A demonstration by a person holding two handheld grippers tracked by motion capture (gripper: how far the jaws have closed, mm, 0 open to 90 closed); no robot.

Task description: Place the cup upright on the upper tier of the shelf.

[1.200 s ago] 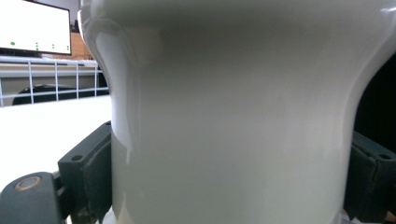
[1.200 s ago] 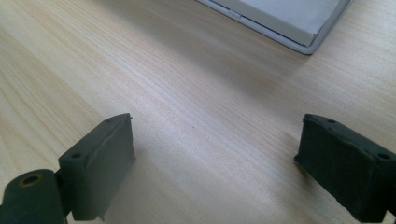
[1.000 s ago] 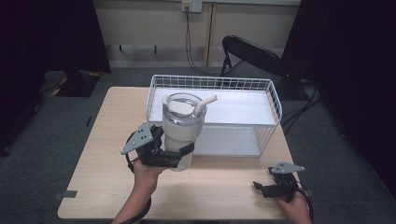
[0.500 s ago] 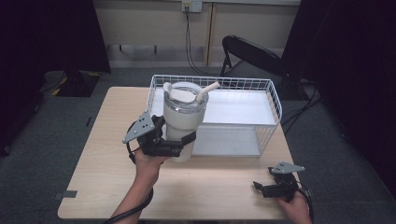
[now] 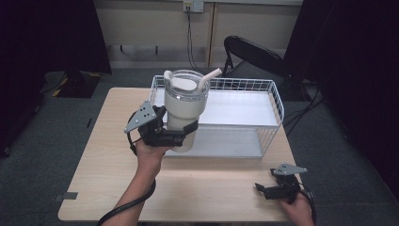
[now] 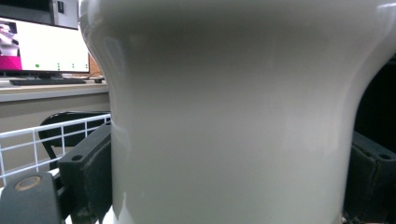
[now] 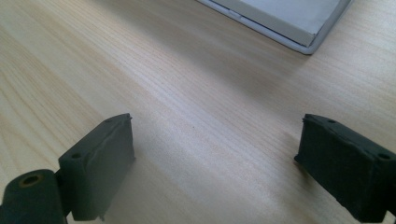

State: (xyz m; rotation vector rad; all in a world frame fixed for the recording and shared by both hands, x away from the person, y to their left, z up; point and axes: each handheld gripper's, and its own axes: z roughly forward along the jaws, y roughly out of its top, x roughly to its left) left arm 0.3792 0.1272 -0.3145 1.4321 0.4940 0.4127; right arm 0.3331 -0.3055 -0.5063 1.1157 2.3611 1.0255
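Worktop (image 5: 108, 155), pale wood. Wire basket (image 5: 275, 106) at its far half, white tray inside. Cream tumbler (image 5: 183, 110) with lid and straw, upright, lifted at the basket's near-left corner, clenched at mid-body by left tongs (image 5: 176, 135). Right tongs (image 5: 266, 190) released, resting low at near-right edge.
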